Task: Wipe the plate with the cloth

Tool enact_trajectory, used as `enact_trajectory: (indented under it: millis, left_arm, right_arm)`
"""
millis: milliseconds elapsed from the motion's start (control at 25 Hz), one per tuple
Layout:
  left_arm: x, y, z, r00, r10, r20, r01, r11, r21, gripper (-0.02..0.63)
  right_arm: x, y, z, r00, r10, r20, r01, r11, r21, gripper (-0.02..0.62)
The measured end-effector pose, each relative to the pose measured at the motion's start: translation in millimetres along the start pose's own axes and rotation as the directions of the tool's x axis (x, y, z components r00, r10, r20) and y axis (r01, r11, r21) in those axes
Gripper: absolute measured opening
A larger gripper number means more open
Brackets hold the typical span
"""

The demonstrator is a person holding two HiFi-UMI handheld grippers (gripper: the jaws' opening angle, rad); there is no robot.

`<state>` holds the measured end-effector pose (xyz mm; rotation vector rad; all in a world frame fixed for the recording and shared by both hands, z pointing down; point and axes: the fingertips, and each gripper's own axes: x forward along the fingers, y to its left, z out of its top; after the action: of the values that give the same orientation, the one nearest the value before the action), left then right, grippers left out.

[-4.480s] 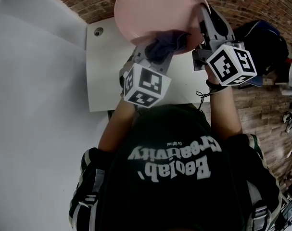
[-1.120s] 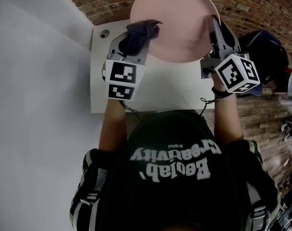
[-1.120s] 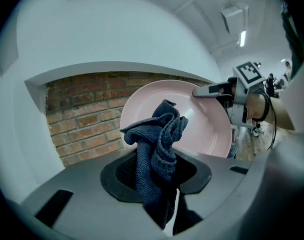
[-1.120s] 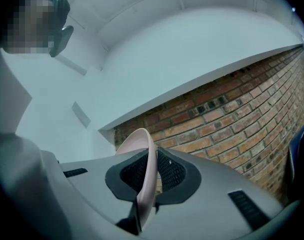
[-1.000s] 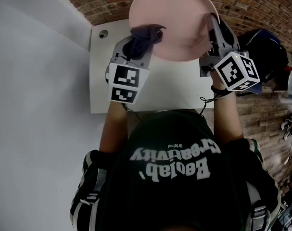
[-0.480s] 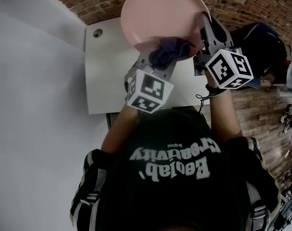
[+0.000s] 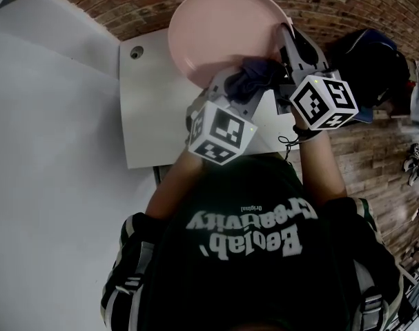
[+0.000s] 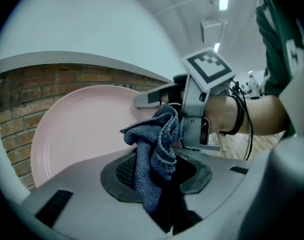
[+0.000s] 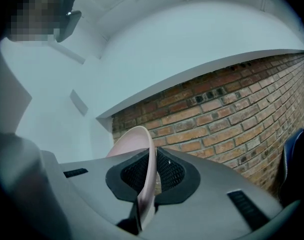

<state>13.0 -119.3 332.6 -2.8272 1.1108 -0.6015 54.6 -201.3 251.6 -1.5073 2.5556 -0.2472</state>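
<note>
A pink plate [image 7: 219, 36] is held up above the white table [image 7: 150, 109], tilted on edge. My right gripper [image 7: 286, 43] is shut on the plate's right rim; in the right gripper view the plate [image 9: 141, 156] runs edge-on between the pads. My left gripper [image 7: 247, 80] is shut on a bunched blue-grey cloth [image 7: 249, 76], which presses against the plate's lower right part, close to the right gripper. In the left gripper view the cloth [image 8: 157, 149] stands up from the jaws in front of the plate's face [image 8: 81, 129], with the right gripper [image 8: 157, 98] just behind it.
A brick wall [image 7: 333, 5] lies beyond the table. The table has a round hole [image 7: 134, 53] near its far left corner. A dark bag [image 7: 375, 67] sits at the right on a wooden floor [image 7: 375, 164].
The cloth swept from the plate's left rim across its face down to the lower right, beside the right gripper. The plate shifted slightly left and down.
</note>
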Motion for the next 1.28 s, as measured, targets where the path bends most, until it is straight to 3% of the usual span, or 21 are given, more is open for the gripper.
enact_trajectory:
  millis: [320, 560, 880, 1280]
  left_arm:
    - [-30.3, 48.7, 11.1, 0.980, 0.152, 0.125, -0.149, 0.988, -0.034, 0.132]
    - [-48.6, 71.0, 17.7, 0.952, 0.212, 0.221, -0.190, 0.975, -0.118, 0.132]
    - [-55.6, 79.3, 14.3, 0.942, 0.241, 0.233, -0.205, 0.964, -0.169, 0.132]
    - [-51.1, 88.7, 2.2, 0.939, 0.269, 0.214, -0.231, 0.955, -0.185, 0.133]
  right_arm:
    - [3.1, -24.0, -56.8, 0.985, -0.008, -0.170, 0.031, 0.991, 0.129, 0.008]
    - [4.7, -41.1, -118.2, 0.956, 0.004, -0.293, 0.073, 0.964, 0.254, 0.009]
    - [-13.5, -74.1, -222.9, 0.866, -0.043, -0.498, 0.203, 0.941, 0.272, 0.009]
    - [-34.1, -101.2, -312.6, 0.756, -0.061, -0.651, 0.305, 0.914, 0.269, 0.011]
